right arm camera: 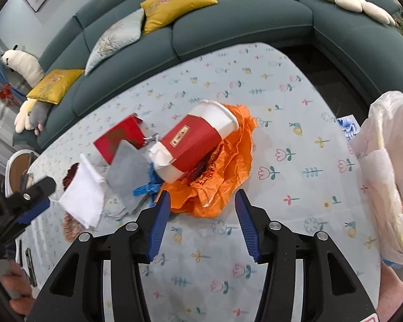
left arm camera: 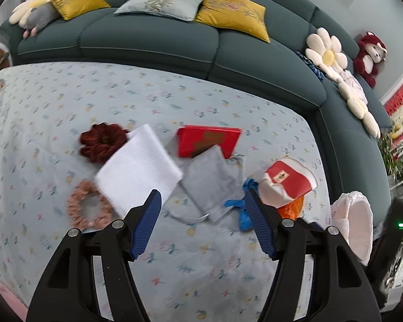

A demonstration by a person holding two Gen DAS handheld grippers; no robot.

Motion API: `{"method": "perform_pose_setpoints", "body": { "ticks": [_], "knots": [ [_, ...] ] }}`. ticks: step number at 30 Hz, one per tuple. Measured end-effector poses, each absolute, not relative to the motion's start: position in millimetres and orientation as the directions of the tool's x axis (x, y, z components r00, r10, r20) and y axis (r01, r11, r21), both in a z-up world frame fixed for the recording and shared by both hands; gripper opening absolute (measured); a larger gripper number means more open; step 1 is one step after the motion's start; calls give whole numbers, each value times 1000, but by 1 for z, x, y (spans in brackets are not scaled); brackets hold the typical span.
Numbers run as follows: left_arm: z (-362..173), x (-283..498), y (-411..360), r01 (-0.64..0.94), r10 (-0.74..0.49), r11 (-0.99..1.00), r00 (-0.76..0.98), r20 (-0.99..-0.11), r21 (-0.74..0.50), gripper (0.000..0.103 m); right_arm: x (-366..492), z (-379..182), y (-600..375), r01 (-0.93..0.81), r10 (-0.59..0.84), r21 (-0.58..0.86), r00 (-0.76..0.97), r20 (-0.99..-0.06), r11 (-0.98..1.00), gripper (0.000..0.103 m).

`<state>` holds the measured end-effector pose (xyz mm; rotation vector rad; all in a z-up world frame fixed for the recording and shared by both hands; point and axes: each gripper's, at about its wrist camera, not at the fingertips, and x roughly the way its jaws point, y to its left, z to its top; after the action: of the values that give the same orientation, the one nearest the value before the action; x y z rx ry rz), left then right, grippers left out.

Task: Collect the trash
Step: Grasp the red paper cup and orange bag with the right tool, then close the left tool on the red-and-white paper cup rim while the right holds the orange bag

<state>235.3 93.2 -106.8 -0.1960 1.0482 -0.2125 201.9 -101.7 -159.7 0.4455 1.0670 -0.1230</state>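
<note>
A crushed red-and-white paper cup lies on its side on a crumpled orange plastic bag; both show in the left wrist view, the cup and the bag. A blue scrap lies beside them. My right gripper is open and empty, its jaws either side of the orange bag's near edge. My left gripper is open and empty above a grey pouch, next to a white cloth. A white-lined trash bin stands at the table's right edge.
A red envelope, a dark red scrunchie and a pink scrunchie lie on the floral tablecloth. A teal sofa with cushions and plush toys wraps the far and right sides.
</note>
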Motion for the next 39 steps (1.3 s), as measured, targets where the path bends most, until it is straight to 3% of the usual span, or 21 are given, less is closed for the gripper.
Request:
{"method": "perform_pose_setpoints", "body": {
  "ticks": [8,12,17,28,39],
  "knots": [
    [-112,249,50,173,-301,953,458,-837,-249,64,212,-196,-109,343,134,303,436,-890,889,49],
    [-116,250,32,212,-318,945,437,-841,-248,64,208,-203,-113,340,175,342,437,-882,876,22],
    [-127,247,3,258,-337,933,390,-857,-250,64,192,-195,-118,322,185,358,461,-868,876,14],
    [-151,211,-39,325,-386,901,293,-875,-289,76,141,-183,-137,309,182,354,469,-864,883,11],
    [-165,212,-80,405,-295,900,302,-906,-158,76,122,-175,-162,340,129,324,487,-864,883,11]
  ]
}}
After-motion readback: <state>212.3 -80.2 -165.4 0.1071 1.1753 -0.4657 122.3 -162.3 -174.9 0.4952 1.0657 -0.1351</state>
